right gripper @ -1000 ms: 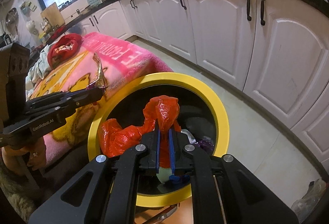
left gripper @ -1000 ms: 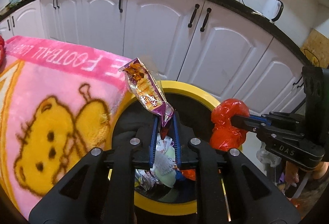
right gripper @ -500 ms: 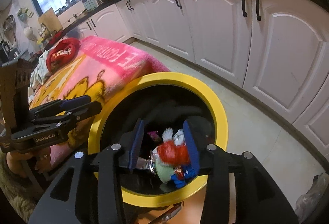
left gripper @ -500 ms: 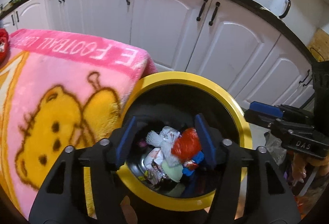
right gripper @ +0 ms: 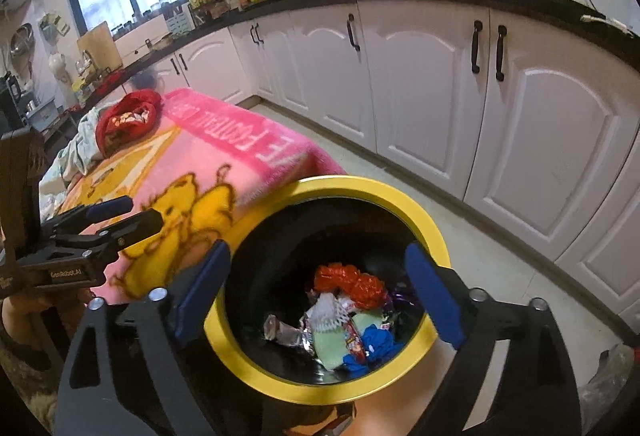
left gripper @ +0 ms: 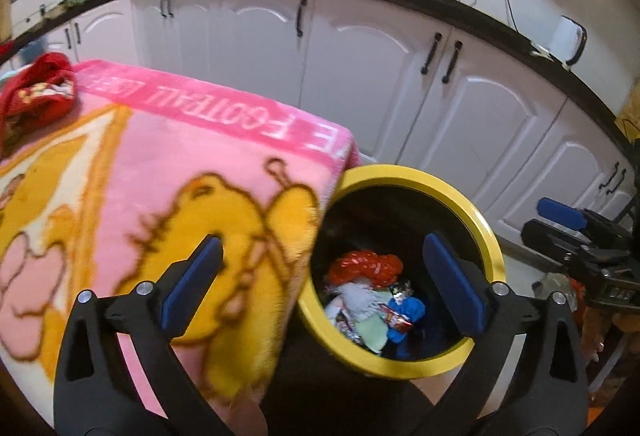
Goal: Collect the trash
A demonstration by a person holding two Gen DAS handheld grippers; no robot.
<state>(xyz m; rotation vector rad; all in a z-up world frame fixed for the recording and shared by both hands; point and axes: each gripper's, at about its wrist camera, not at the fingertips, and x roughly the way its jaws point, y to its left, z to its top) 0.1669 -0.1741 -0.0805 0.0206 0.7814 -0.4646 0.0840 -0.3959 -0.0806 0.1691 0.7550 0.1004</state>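
Note:
A yellow-rimmed black bin [left gripper: 486, 232] [right gripper: 436, 236] stands beside the blanket-covered table. Inside lie a crumpled red plastic bag [left gripper: 362, 266] [right gripper: 352, 282], snack wrappers [right gripper: 308, 328], and blue [right gripper: 372, 346] and pale green scraps. My left gripper [left gripper: 324, 288] is wide open and empty, above the table edge and the bin's left rim; it also shows in the right wrist view [right gripper: 120, 216]. My right gripper [right gripper: 320, 294] is wide open and empty, straddling the bin from above; it shows at the right edge of the left wrist view [left gripper: 568, 224].
A pink cartoon blanket [left gripper: 140, 176] [right gripper: 208, 172] covers the table left of the bin. A red cloth item [left gripper: 36, 92] [right gripper: 128, 116] lies at its far end. White kitchen cabinets [left gripper: 360, 76] [right gripper: 540, 136] and tiled floor [right gripper: 500, 276] lie behind.
Both grippers opened and dropped their trash: the snack wrapper and the red bag now lie in the bin. Both then opened wider, and the left one drew back over the table.

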